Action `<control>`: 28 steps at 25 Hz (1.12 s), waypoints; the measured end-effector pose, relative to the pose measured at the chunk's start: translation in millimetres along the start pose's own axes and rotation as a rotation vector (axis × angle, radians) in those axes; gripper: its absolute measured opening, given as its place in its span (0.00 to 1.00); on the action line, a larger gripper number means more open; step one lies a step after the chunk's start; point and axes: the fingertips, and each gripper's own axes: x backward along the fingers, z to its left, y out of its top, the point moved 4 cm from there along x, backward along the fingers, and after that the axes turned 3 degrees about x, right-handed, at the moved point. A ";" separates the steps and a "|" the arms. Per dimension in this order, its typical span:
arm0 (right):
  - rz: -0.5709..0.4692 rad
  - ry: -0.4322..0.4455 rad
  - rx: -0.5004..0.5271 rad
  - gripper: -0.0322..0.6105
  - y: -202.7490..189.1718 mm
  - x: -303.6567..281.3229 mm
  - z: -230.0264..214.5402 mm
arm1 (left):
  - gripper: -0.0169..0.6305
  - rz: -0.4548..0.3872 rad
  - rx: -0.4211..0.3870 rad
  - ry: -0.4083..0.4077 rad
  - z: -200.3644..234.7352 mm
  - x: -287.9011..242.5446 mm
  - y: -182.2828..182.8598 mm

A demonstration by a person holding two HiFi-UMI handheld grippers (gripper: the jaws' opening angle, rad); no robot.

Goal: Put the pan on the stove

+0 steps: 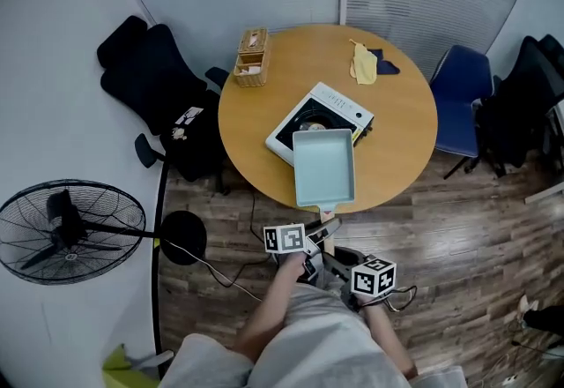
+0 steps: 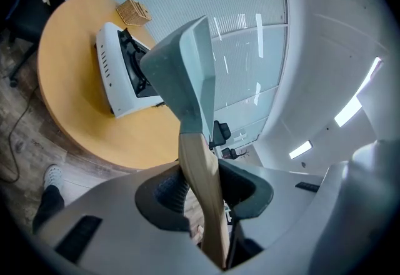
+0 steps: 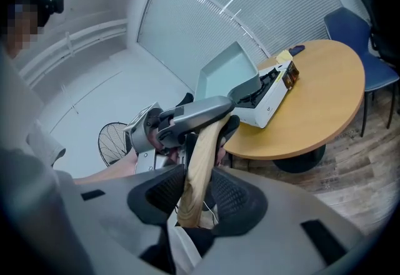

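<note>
A pale teal rectangular pan (image 1: pixel 323 167) with a wooden handle (image 1: pixel 325 218) hangs over the near part of the white stove (image 1: pixel 333 106) on the round wooden table (image 1: pixel 405 139). Both grippers hold the handle beyond the table's near edge. My left gripper (image 1: pixel 317 235) is shut on the handle (image 2: pixel 201 170), close behind the pan (image 2: pixel 184 61). My right gripper (image 1: pixel 342 259) is shut on the handle's end (image 3: pixel 199 164), just behind the left gripper (image 3: pixel 181 119). From there the pan (image 3: pixel 224 71) shows in front of the stove (image 3: pixel 270 100).
A wicker basket (image 1: pixel 252 57) and a yellow cloth (image 1: pixel 363 65) lie at the table's far side. A blue chair (image 1: pixel 460 92) stands to the right, black chairs (image 1: pixel 152 78) to the left, and a floor fan (image 1: pixel 69 232) at near left with its cable across the floor.
</note>
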 end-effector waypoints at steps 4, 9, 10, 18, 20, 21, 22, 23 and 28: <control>-0.005 -0.006 -0.008 0.27 25.7 -14.5 -10.8 | 0.25 0.019 0.010 -0.009 4.1 -11.7 29.3; -0.007 -0.010 -0.012 0.28 53.5 -34.3 -21.1 | 0.25 0.045 0.018 -0.021 9.4 -22.2 62.7; -0.009 -0.012 -0.014 0.28 58.6 -38.5 -22.7 | 0.25 0.047 0.021 -0.022 11.1 -23.4 69.4; -0.032 -0.027 -0.038 0.28 88.4 -70.5 -33.4 | 0.25 0.074 0.053 -0.036 26.7 -30.4 111.9; -0.042 -0.027 -0.048 0.28 94.7 -79.1 -37.2 | 0.25 0.084 0.054 -0.038 31.6 -33.0 122.0; -0.046 -0.027 -0.053 0.28 98.0 -83.5 -39.0 | 0.25 0.091 0.055 -0.038 34.2 -34.3 127.0; -0.049 -0.027 -0.057 0.28 100.9 -87.9 -40.3 | 0.25 0.098 0.058 -0.038 37.1 -35.2 131.5; -0.051 -0.028 -0.061 0.28 103.4 -92.2 -41.2 | 0.25 0.105 0.064 -0.038 39.9 -35.7 135.4; -0.068 -0.043 -0.069 0.28 115.0 -110.1 -46.6 | 0.25 0.119 0.092 -0.057 51.8 -38.3 154.5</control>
